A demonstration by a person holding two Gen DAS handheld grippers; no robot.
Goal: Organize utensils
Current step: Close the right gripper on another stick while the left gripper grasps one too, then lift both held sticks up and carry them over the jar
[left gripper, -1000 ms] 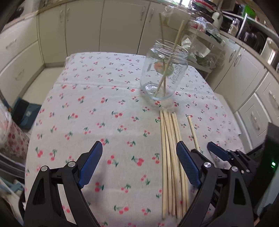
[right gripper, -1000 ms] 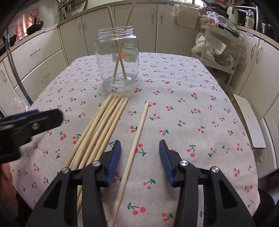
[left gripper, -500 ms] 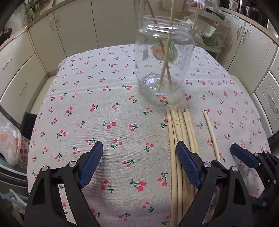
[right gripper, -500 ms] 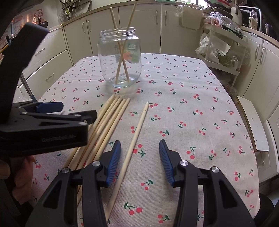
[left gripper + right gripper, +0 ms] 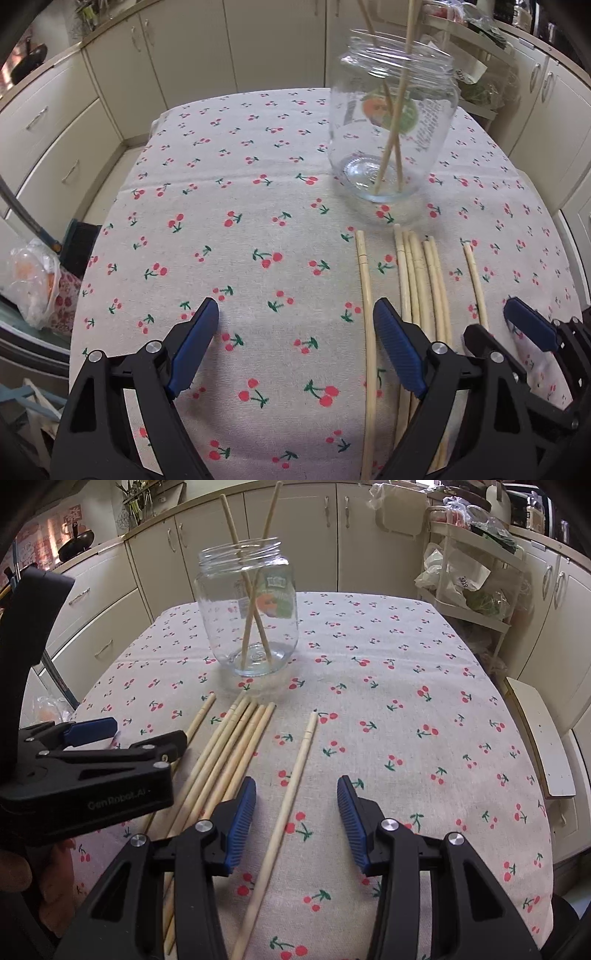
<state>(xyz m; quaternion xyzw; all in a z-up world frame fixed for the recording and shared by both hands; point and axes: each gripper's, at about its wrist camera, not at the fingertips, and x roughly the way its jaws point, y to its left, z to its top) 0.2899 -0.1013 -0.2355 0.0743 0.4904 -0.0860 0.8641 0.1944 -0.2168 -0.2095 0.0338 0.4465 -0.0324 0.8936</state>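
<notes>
Blue-padded jaws gape wide — each straddling a chopstick (image 5: 284, 812)

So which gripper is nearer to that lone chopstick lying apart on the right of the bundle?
Right. The right gripper is open with the lone chopstick lying between its fingers. The left gripper sits farther left, beyond the bundle.

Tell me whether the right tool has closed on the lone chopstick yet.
No. The right tool is open, its jaws apart on either side of the lone chopstick, which lies flat on the tablecloth.
</notes>
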